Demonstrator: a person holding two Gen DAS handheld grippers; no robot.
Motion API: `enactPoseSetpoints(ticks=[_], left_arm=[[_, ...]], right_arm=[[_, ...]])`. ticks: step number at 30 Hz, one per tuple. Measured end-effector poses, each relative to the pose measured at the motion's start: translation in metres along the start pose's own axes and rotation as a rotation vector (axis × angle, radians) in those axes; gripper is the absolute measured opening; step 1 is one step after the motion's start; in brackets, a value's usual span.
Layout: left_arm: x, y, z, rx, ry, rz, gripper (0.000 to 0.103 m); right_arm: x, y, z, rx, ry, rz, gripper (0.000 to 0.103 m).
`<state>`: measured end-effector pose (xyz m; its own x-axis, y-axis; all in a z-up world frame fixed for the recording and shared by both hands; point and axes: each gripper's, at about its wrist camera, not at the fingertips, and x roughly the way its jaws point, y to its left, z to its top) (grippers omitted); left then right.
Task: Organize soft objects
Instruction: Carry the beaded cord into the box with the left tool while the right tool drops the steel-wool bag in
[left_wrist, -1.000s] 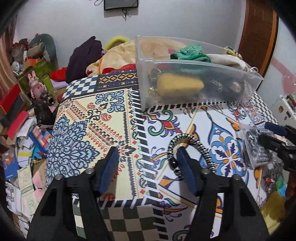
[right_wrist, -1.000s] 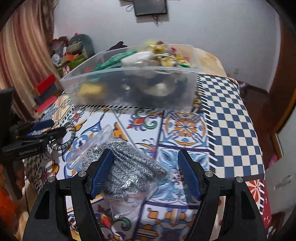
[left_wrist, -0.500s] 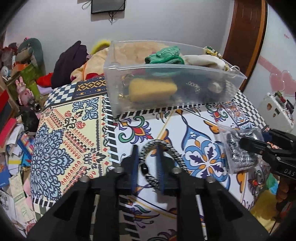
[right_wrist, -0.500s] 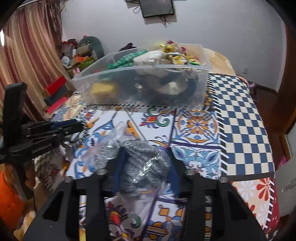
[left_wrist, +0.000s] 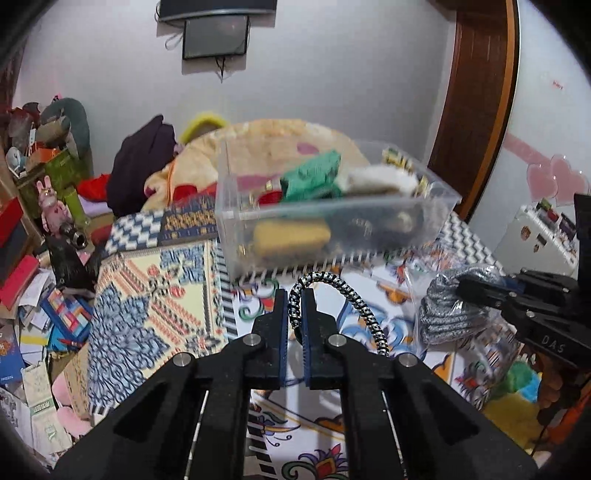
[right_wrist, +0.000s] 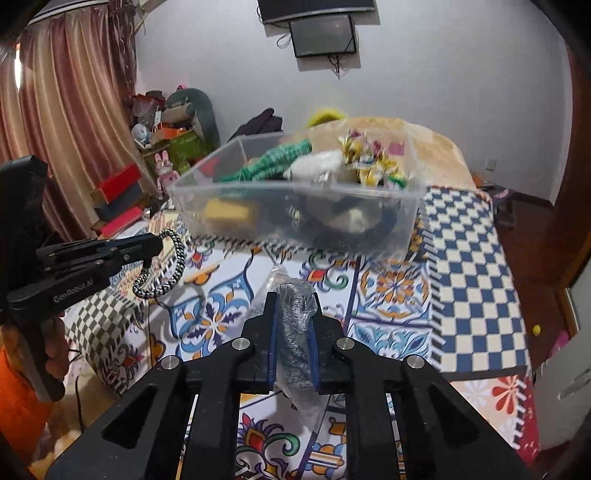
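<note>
1. Both your tools have clenched and lifted their loads since a second ago. In the left wrist view, your left tool (left_wrist: 294, 306) pinches the black-and-white braided loop (left_wrist: 340, 295) above the patterned desk (left_wrist: 155, 295), before the clear bin (left_wrist: 332, 221); "DAS" shows on the right tool (left_wrist: 469, 290).
2. In the right wrist view, your right tool (right_wrist: 292, 325) grips the bagged grey knit (right_wrist: 293, 332) between its fingers; "GenRobot.AI" reads on the left tool (right_wrist: 159, 243).

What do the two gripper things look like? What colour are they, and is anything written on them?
Both are matte black plastic. The left gripper and right gripper each have two long fingers with blue pads inside and round silver bolts at the joints. White letters on the side read "GenRobot.AI" on the left one. A bare hand grips its handle beside an orange sleeve.
</note>
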<state>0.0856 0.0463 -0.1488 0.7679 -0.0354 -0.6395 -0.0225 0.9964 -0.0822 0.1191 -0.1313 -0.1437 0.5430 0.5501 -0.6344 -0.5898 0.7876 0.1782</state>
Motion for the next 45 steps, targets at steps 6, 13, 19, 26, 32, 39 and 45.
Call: enactPoseSetpoints(ticks=[6,13,19,26,32,39,45], left_arm=[[-0.019,0.001,0.023,0.005,-0.083,0.017,0.006],[-0.028,0.005,0.052,-0.02,-0.158,0.028,0.006],[-0.017,0.007,0.074,-0.027,-0.185,0.062,0.006],[0.011,0.012,0.089,-0.04,-0.172,0.11,0.006],[0.041,0.023,0.094,-0.096,-0.128,0.091,0.006],[0.063,0.023,0.089,-0.097,-0.083,0.105,0.006],[0.075,0.018,0.084,-0.074,-0.038,0.098,0.006]], right_arm=[[-0.018,-0.001,0.02,-0.004,-0.08,-0.007,0.012],[-0.036,-0.001,0.055,-0.008,-0.208,-0.025,0.012],[-0.031,-0.002,0.082,-0.005,-0.268,-0.055,0.012],[-0.011,0.004,0.097,-0.006,-0.278,-0.068,0.012],[0.014,0.005,0.101,0.002,-0.237,-0.053,0.012],[0.046,0.011,0.098,-0.02,-0.158,-0.053,0.012],[0.062,0.012,0.091,-0.043,-0.097,-0.067,0.016]])
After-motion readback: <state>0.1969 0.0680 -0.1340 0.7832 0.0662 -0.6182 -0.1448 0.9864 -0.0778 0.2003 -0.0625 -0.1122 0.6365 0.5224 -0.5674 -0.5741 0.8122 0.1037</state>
